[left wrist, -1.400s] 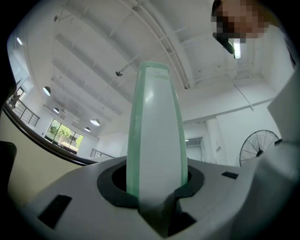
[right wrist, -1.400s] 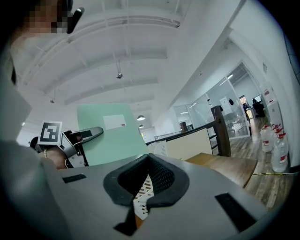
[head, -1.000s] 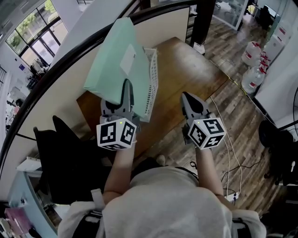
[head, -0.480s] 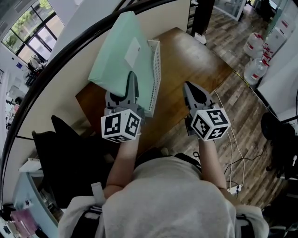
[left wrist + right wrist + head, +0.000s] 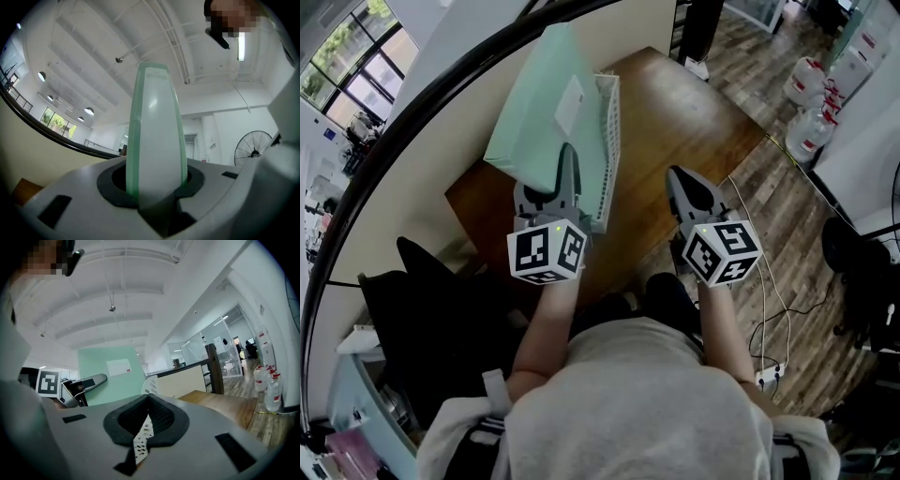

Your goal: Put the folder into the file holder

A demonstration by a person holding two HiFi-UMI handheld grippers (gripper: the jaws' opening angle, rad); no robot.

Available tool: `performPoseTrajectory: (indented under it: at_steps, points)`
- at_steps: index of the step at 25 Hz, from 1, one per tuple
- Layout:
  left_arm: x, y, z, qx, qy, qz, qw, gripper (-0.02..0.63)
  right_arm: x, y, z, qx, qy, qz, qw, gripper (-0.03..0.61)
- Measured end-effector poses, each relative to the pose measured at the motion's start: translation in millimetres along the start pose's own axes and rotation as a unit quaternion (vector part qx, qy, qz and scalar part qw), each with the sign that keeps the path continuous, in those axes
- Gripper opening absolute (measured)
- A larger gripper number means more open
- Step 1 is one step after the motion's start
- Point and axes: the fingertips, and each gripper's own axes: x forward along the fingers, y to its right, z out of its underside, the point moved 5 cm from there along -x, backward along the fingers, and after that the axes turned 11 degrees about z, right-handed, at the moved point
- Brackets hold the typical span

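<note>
A mint-green folder with a white label stands upright over the left part of the wooden table. My left gripper is shut on its lower edge. In the left gripper view the folder's spine rises from between the pads. The white mesh file holder stands just right of the folder, touching or nearly touching it. My right gripper hovers shut and empty over the table's near edge. The right gripper view shows the folder and file holder beyond its tips.
A beige partition with a black rail runs behind the table. A black chair sits at the lower left. Water bottles stand on the wood floor at the right, and cables trail near the person's feet.
The head view has shifted a little. The left gripper and folder have moved slightly forward beside the file holder; the right gripper keeps its place.
</note>
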Motion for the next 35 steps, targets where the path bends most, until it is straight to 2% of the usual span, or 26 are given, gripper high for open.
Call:
performPoseTrajectory:
  at_steps: [4,18,26,35]
  points:
    - [3.3,-1.6,1.5,0.003,0.009,0.003,1.0000,0.173,4.3,-3.2,4.3,0.001,-0.006,-0.004,1.000,0.009]
    - [3.4,-6.0,24.9,-0.006,-0.003,0.005,1.0000,0.173,21.7,-13.4,11.7,-0.002,-0.032,-0.032,0.999,0.009]
    - [4.0,-11.2,47.2,-0.028,-0.034,-0.003,0.9990,0.183,20.7,-13.0,21.7,0.006,-0.036,-0.032,0.999,0.009]
    - [7.1,-9.0,69.2,-0.027,-0.076,0.002,0.9967,0.190,20.3,-11.5,24.0,0.010,-0.037,-0.032,0.999,0.009]
